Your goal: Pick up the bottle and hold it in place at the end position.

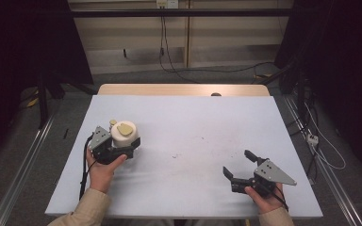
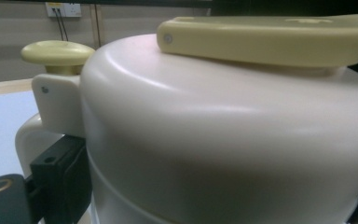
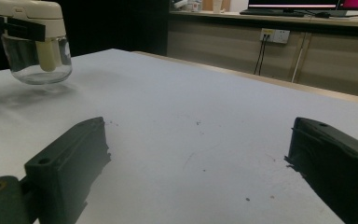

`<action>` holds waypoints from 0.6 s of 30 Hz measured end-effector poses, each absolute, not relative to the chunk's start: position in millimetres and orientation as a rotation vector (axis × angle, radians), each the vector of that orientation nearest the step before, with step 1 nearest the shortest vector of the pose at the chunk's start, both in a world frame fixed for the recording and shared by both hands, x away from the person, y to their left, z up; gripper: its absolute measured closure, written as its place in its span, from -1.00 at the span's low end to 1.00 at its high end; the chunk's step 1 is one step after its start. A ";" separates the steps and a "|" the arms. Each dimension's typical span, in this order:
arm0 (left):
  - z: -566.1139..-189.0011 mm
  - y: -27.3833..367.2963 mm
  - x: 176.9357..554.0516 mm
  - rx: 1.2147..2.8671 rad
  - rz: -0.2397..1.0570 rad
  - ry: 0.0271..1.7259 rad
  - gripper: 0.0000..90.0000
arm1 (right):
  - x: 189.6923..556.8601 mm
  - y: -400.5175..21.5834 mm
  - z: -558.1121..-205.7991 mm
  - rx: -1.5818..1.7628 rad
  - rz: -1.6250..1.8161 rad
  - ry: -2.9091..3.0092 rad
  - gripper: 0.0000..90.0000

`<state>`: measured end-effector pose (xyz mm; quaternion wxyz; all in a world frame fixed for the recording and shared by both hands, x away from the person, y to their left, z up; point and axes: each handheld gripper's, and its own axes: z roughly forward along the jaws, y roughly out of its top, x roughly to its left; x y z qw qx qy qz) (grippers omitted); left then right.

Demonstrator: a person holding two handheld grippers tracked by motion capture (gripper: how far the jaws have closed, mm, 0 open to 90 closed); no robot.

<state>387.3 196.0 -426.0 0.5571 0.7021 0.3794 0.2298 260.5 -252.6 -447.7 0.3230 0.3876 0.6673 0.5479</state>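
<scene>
Our left gripper (image 1: 122, 149) is clamped on the cream-lidded clear glass jar (image 1: 124, 133) at the table's (image 1: 193, 122) left; right gripper (image 1: 238, 168) sits spread wide, empty. We'd squeeze evenly, keeping it upright.

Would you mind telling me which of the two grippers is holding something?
The left gripper: its jaws clamp the cream-lidded glass jar, whereas the right gripper stands open over the bare table.
</scene>
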 end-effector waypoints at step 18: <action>-425.6 178.5 397.8 1.670 0.519 0.881 -0.86 | 261.2 -253.5 -448.2 1.024 1.450 1.751 -0.90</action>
